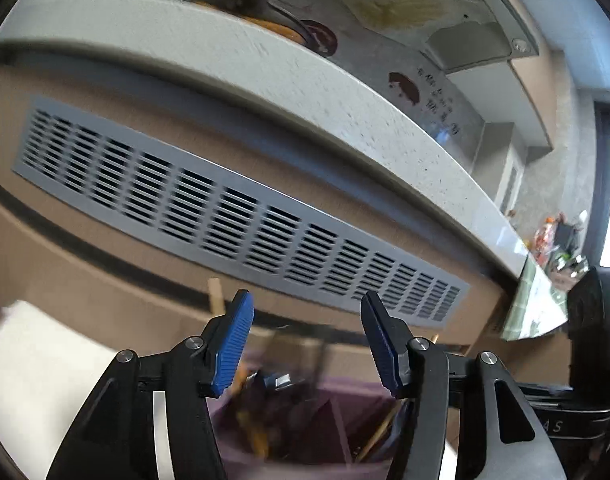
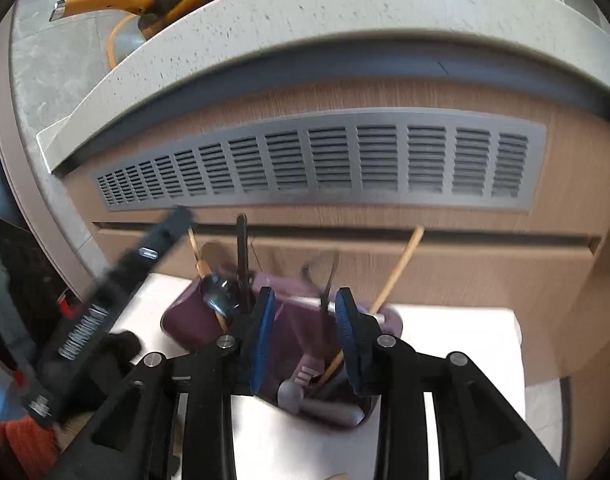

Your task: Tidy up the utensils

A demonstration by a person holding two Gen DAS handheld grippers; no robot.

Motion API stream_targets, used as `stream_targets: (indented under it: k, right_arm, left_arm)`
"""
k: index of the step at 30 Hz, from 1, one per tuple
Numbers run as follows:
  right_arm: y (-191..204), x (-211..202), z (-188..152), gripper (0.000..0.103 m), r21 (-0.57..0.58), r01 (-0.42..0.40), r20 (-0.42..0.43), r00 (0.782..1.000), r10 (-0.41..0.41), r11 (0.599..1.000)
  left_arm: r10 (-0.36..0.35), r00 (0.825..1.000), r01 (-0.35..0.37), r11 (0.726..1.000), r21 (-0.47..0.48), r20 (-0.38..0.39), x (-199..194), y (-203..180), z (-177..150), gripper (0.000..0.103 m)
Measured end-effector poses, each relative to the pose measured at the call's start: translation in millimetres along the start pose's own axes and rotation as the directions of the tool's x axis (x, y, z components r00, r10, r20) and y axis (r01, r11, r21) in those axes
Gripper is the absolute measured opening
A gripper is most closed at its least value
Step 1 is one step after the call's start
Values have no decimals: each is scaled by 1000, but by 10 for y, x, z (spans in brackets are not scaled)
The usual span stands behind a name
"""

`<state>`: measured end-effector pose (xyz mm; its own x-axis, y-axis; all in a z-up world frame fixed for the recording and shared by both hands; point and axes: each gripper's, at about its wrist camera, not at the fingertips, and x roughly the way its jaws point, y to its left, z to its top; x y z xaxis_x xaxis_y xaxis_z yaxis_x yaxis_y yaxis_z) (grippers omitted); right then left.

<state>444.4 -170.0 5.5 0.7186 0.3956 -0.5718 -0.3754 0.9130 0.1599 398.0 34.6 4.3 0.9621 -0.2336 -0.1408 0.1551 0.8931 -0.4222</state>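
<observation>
A purple utensil holder (image 2: 185, 320) stands on a white surface (image 2: 457, 344) below both grippers. It holds a dark spoon (image 2: 219, 292), a black utensil handle (image 2: 241, 256), wooden chopsticks (image 2: 397, 272) and a grey utensil (image 2: 321, 404). My right gripper (image 2: 305, 336) is open just above the holder, with nothing between its blue pads. My left gripper (image 1: 305, 344) is open and empty above the same holder (image 1: 337, 412), which is blurred in the left wrist view. The left gripper's black body (image 2: 105, 304) crosses the left of the right wrist view.
A cabinet front with a grey vent grille (image 2: 325, 160) and a drawer gap rises close behind. A speckled countertop edge (image 2: 305, 16) overhangs it, carrying a pan with an orange handle (image 2: 105, 2). Clutter lies at the far left (image 2: 21, 436).
</observation>
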Motion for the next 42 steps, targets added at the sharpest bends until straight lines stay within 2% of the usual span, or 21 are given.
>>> stream_targets:
  k: [4, 8, 14, 16, 21, 27, 42]
  right_arm:
    - [61, -290, -225, 30, -9, 80, 44, 996, -79, 997]
    - [138, -586, -502, 30, 23, 130, 51, 990, -132, 991]
    - [455, -1126, -1056, 30, 46, 102, 69, 992, -105, 994]
    - [634, -1340, -1256, 30, 16, 112, 87, 990, -113, 994]
    - [981, -1716, -1619, 30, -79, 165, 134, 979, -154, 983]
    - [1076, -1947, -1800, 30, -98, 234, 178, 960, -215, 967]
    - [958, -1839, -1772, 30, -77, 212, 117, 972, -202, 974]
  left_arm:
    - [84, 995, -83, 996, 25, -56, -402, 43, 7, 57]
    - [174, 978, -165, 982, 86, -110, -895, -27, -96, 57]
    - [319, 928, -265, 928, 263, -192, -1669, -362, -379, 57]
    - [327, 924, -264, 920, 288, -196, -1927, -457, -463, 57]
    - [319, 924, -257, 926, 275, -212, -2418, -572, -579, 57]
    - [317, 923, -251, 925, 285, -217, -2543, -661, -564, 57]
    - [317, 915, -246, 929, 277, -250, -2437, -639, -582, 57]
